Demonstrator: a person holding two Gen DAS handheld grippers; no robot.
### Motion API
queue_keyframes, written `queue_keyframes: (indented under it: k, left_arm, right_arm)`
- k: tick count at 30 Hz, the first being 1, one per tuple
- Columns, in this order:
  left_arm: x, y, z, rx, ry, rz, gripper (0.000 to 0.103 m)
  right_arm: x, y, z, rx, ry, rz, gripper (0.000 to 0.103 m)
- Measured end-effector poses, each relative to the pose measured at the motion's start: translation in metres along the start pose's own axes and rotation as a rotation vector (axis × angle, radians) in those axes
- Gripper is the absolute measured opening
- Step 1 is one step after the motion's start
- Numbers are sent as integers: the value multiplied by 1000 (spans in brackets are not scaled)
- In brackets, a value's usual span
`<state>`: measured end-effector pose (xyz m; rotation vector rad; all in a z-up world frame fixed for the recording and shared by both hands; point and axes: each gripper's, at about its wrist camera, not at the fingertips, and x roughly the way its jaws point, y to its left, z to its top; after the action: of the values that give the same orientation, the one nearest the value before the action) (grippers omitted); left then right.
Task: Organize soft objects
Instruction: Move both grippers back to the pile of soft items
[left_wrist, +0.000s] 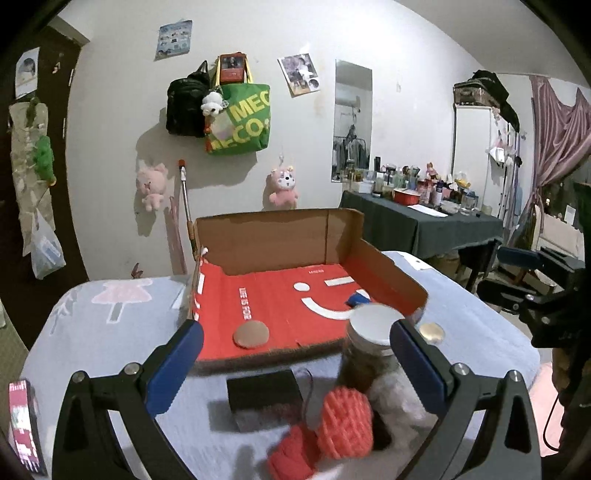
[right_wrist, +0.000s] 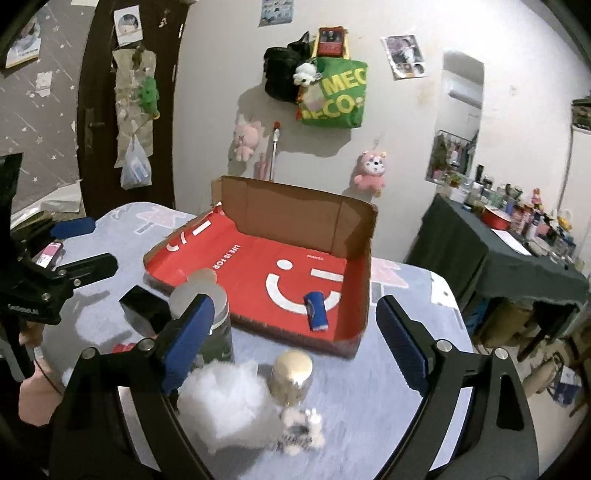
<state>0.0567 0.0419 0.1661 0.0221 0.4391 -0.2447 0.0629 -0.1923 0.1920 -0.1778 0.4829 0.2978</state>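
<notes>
- you have two grippers out, both with blue-padded jaws spread wide and holding nothing: your left gripper (left_wrist: 295, 354) and your right gripper (right_wrist: 295, 332).
- soft things, counted: one orange-red ball of yarn (left_wrist: 345, 422) with a looser red skein (left_wrist: 291, 454) touching it, both low between your left jaws; one fluffy white pom-pom (right_wrist: 225, 402) and one small white plush toy (right_wrist: 301, 430) just beside it, between your right jaws.
- one open cardboard box with a red smiley-face lining (right_wrist: 258, 258) sits on the table; inside lie one blue tube-shaped item (right_wrist: 317, 310) and one flat tan disc (left_wrist: 250, 334).
- two jars stand in front of the box: one dark jar with a silver lid (left_wrist: 371, 345), and one smaller jar with a gold lid (right_wrist: 291, 374) right behind the plush toy. the dark jar partly blocks your view past the yarn.
- one black rectangular block (left_wrist: 264, 391) lies near the box's front edge.
- the table wears a pale blue printed cloth (left_wrist: 110, 332); the wall behind is white, with a green tote bag (left_wrist: 240, 122) and two pink plush toys (left_wrist: 282, 186) hanging on it.
</notes>
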Motion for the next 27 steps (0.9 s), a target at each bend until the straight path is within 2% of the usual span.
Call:
queue_keyframes:
  k: [11,18,27]
  left_arm:
    - [-16,-22,-60,-16,2,19,103]
    - [-4,-24,-93,-29,62,21,103]
    - [8,-27,-104,-21,104,20,103]
  right_arm:
    - [-20,21,-65,32,-31,-38,90]
    - [-15,28,-102,61,-23,-31,90]
    - [3,26,-118,99,29,16,90]
